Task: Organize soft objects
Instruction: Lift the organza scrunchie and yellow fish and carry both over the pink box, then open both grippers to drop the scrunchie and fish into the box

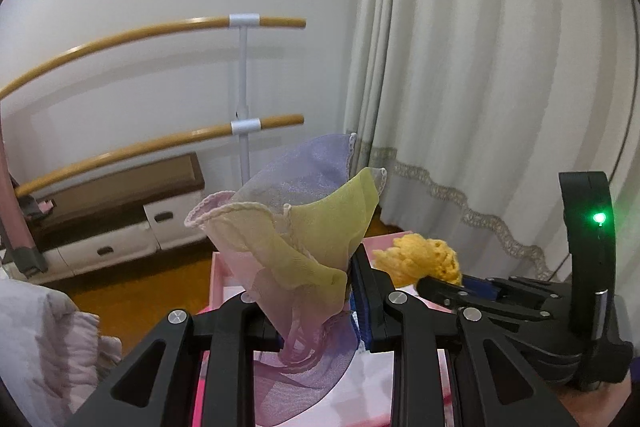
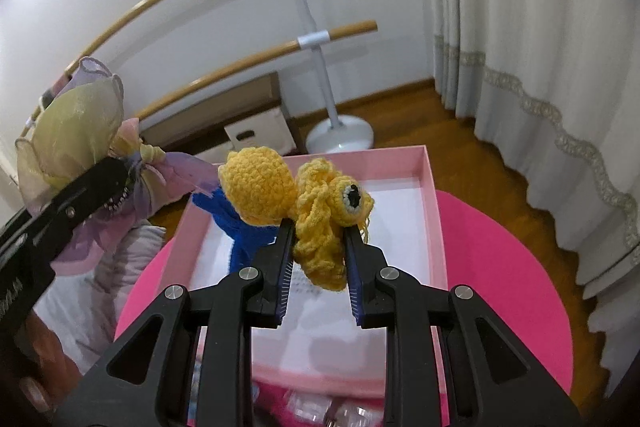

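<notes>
A sheer pastel ruffled organza bow [image 1: 296, 247] is pinched by the left gripper [image 1: 316, 311]; a yellow-and-blue crocheted toy [image 2: 316, 223] is clamped by the right gripper [image 2: 316, 267].

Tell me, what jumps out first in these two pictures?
The bright yellow crocheted toy with one big eye, pinched between the right gripper fingers above an open pink box. Next, the sheer lilac, pink and green organza flower clamped in the left gripper, held up in front of the wall's wooden ballet barre.
</notes>
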`<state>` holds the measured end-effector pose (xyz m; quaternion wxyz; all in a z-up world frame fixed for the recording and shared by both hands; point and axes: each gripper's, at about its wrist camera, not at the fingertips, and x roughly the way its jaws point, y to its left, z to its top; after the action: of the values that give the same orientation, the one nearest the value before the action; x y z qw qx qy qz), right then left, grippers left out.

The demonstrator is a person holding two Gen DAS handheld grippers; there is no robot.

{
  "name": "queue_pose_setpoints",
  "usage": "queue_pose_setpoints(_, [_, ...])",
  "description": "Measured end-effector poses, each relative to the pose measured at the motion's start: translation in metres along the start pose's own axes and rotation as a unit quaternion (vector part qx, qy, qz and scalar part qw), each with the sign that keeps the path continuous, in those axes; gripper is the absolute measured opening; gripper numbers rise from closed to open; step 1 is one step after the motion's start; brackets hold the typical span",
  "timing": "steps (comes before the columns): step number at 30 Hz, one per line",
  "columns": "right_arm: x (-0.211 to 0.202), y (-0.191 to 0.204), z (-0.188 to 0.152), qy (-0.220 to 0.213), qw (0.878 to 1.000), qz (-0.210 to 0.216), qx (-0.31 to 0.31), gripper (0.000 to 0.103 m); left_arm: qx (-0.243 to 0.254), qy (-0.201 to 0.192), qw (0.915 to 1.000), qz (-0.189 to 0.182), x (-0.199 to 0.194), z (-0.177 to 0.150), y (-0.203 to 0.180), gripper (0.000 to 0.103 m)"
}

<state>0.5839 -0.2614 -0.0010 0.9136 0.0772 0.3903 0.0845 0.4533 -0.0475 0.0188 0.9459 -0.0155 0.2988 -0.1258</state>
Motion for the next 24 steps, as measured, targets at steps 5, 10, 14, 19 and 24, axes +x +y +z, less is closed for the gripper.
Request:
queue_pose_setpoints(5, [0.037,-0.016,0.010,0.030,0.999,-0.011,0.021,0.023,-0.006,0.035,0.9994,0.001,0.045,0.021,-0.005,0.024])
queue_pose_setpoints(10, [0.058,-0.021,0.009,0.051,0.998,-0.015,0.030,0.024,0.001,0.057,0.9984,0.007,0.078,0.040,-0.008,0.029])
queue_pose_setpoints(14, [0.063,-0.020,0.005,0.062,0.997,-0.015,0.038,0.043,0.002,0.061,0.9980,0.018,0.088,0.052,-0.010,0.084])
queue_pose_setpoints(19, [0.051,-0.024,0.001,0.045,0.997,-0.004,0.056,0.094,0.020,0.029,0.9984,0.046,0.065,0.059,-0.016,0.103])
queue_pose_setpoints(24, [0.015,-0.026,0.000,0.008,0.998,-0.002,0.070,0.103,0.012,0.003,0.9980,0.062,0.025,0.056,-0.017,0.103])
